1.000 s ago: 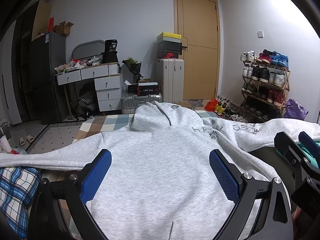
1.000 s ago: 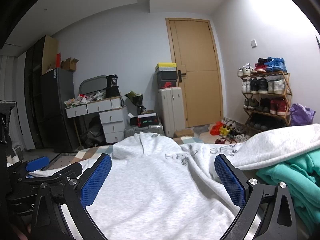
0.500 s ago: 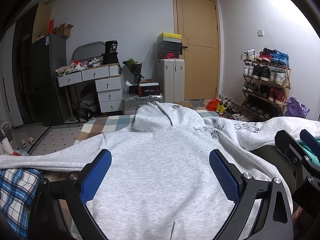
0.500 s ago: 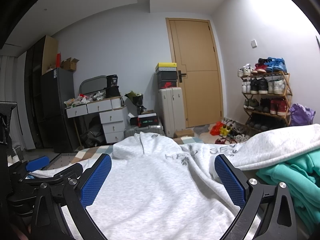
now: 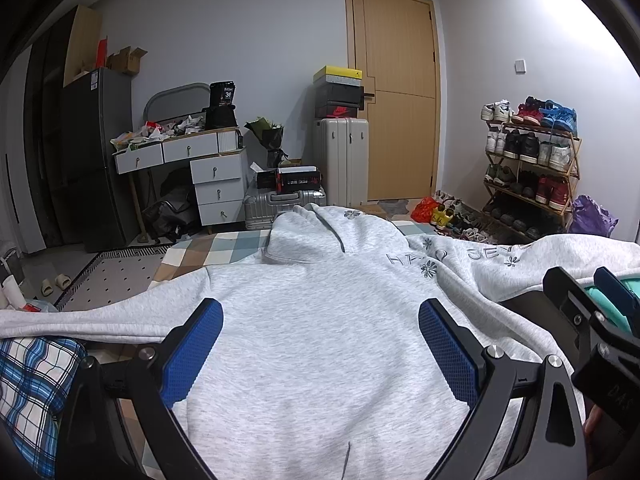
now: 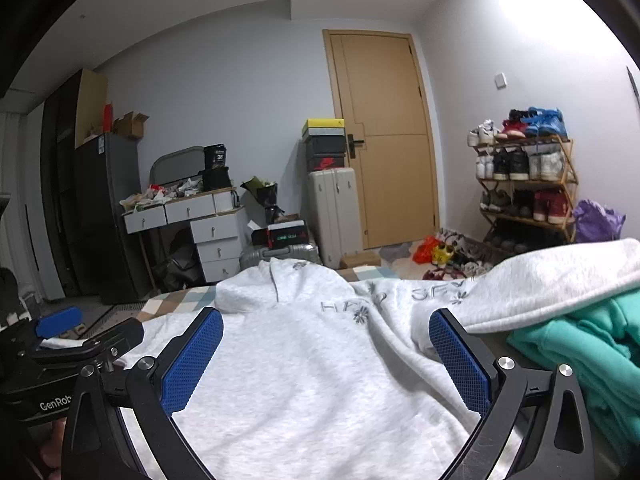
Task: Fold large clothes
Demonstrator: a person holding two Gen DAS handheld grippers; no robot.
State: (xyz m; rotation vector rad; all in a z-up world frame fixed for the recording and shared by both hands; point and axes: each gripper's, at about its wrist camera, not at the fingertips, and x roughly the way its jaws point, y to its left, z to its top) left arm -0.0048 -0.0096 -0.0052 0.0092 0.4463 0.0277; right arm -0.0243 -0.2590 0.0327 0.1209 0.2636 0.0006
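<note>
A light grey fleece hooded sweatshirt [image 5: 320, 320] lies spread flat, back up, with its hood [image 5: 320, 236] at the far end toward the tan wooden door [image 5: 396, 92]. One sleeve runs out to the left over a blue-and-white plaid cloth [image 5: 28, 376]; the other, printed with pale grey lettering that reads roughly "HA–O SEV…" between small flower marks [image 5: 430, 268], bends off to the right and drapes over a rumpled teal garment [image 6: 580, 344].

The left gripper [image 5: 320, 352] hovers over the sweatshirt's middle back, its blue textured fingers [image 5: 192, 356] spread wide apart with only grey fabric showing between them — nothing clamped. The right gripper [image 6: 326, 356] sits just beside it on the teal garment's side, fingers [image 6: 460, 360] equally wide apart over the body near the lettered sleeve, holding nothing. In the right wrist view the left gripper's black body bears the partial white marking "GenRob" [image 6: 54, 404].

Left of the door, a stack of shoe boxes [image 5: 338, 92] stands on a pale upright suitcase [image 5: 340, 160]; the lowest box shows a red swoosh. A black bag [image 5: 222, 96] on the white drawer desk [image 5: 192, 168] carries the number "36".
</note>
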